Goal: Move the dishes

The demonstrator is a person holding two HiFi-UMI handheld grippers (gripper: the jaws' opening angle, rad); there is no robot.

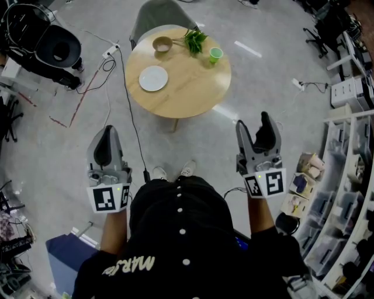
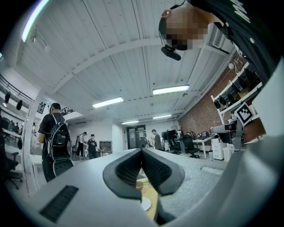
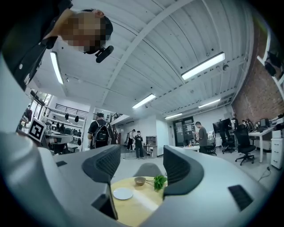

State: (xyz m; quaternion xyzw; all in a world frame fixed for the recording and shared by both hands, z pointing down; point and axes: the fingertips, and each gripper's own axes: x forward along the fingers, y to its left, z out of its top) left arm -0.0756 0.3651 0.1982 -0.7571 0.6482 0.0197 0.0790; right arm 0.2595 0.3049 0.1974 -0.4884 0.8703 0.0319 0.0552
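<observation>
White plate point(image 1: 153, 78), brown bowl point(image 1: 162, 44) on table

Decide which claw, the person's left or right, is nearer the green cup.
Right. The right claw hangs short of the table, slightly right of the green cup; the left claw hangs farther off, well to its left.

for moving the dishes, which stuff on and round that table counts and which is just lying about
Part of the job: white plate, brown bowl, green cup, all on the round table.

Just lying about: leafy sprig on the table, grey chair behind it, shelving at the right.
</observation>
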